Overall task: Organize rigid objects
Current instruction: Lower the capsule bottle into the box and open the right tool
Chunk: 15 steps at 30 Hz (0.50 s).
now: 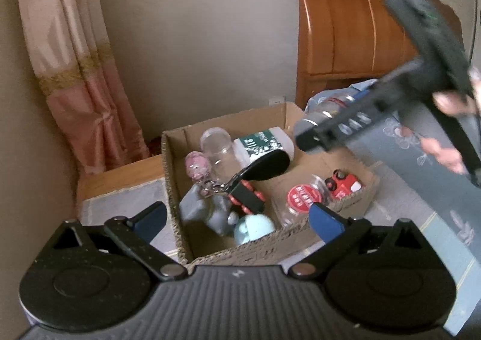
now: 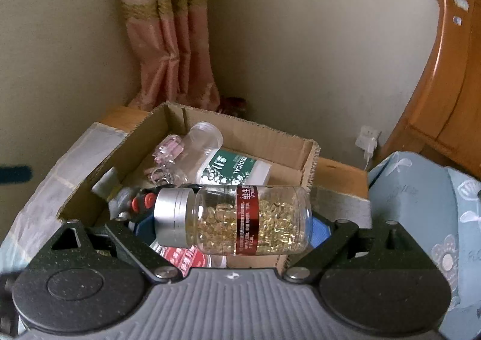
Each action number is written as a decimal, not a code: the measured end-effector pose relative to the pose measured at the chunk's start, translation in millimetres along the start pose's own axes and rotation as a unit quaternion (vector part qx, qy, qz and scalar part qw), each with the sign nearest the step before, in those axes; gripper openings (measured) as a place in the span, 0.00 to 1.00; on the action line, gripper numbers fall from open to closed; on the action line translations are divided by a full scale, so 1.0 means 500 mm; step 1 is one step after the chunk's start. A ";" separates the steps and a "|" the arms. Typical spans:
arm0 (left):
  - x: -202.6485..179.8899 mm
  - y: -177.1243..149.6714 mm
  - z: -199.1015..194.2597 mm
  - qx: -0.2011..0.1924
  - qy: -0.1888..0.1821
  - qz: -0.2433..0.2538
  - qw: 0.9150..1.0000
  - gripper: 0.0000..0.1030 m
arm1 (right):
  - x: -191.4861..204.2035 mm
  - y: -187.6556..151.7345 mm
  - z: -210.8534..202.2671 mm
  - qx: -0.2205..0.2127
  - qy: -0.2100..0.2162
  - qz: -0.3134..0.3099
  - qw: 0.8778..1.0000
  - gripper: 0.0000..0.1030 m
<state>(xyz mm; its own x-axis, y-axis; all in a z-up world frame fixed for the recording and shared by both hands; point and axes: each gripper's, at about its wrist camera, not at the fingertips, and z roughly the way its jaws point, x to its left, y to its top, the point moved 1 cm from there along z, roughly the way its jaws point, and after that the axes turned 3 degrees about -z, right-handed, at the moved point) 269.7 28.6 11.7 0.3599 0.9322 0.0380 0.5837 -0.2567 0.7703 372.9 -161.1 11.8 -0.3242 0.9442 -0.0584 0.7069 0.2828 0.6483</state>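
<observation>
The right gripper (image 2: pixel 234 219) holds the bottle (image 2: pixel 240 219) crosswise between its fingers, above the box (image 2: pixel 249 132). The left gripper (image 1: pixel 237 216) is open, with nothing between its fingers. Lower the bottle over a free spot, then release gently.

Plain beige plastered wall (image 2: pixel 315 48) forms a corner. Pink and cream satin curtain (image 1: pixel 78 69) with a gold band hangs in that corner. Glossy orange-brown wooden headboard (image 1: pixel 354 27) stands against the wall. White wall socket (image 2: pixel 368 137) with a plug sits low beside it. Soft, even daylight.
</observation>
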 end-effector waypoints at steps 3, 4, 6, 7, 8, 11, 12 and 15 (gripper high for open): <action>-0.003 -0.017 -0.006 -0.008 0.024 0.019 0.999 0.97 | -0.001 0.013 0.034 0.015 0.001 0.018 1.000 0.93; -0.004 -0.021 -0.006 -0.010 0.030 0.022 0.999 0.98 | -0.002 0.017 0.045 0.018 0.001 0.023 1.000 0.93; -0.003 -0.027 -0.009 -0.011 0.031 0.022 0.999 0.98 | -0.003 0.022 0.060 0.020 -0.006 0.030 0.999 0.99; -0.002 -0.029 -0.009 -0.012 0.028 0.019 0.999 0.98 | -0.004 0.024 0.065 0.019 -0.013 0.031 0.999 1.00; -0.001 -0.031 -0.011 -0.012 0.025 0.016 1.000 0.98 | -0.005 0.025 0.067 0.017 -0.019 0.034 0.999 1.00; 0.000 -0.036 -0.014 -0.016 0.021 0.008 1.000 0.98 | -0.010 0.023 0.062 0.018 -0.009 0.041 0.999 1.00; -0.001 -0.037 -0.015 -0.019 0.021 0.006 1.000 0.98 | -0.009 0.021 0.057 0.014 -0.012 0.040 0.999 1.00; -0.004 -0.039 -0.015 -0.026 0.023 -0.003 0.999 0.98 | -0.006 0.011 0.041 0.011 -0.014 0.033 0.999 1.00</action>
<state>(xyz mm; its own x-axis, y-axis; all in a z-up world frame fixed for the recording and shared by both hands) 252.1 33.6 1.5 0.3220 0.9447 0.0621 0.5468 -0.2391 0.8024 390.6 -159.0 0.0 -0.2588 0.9652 -0.0372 0.7404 0.2230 0.6341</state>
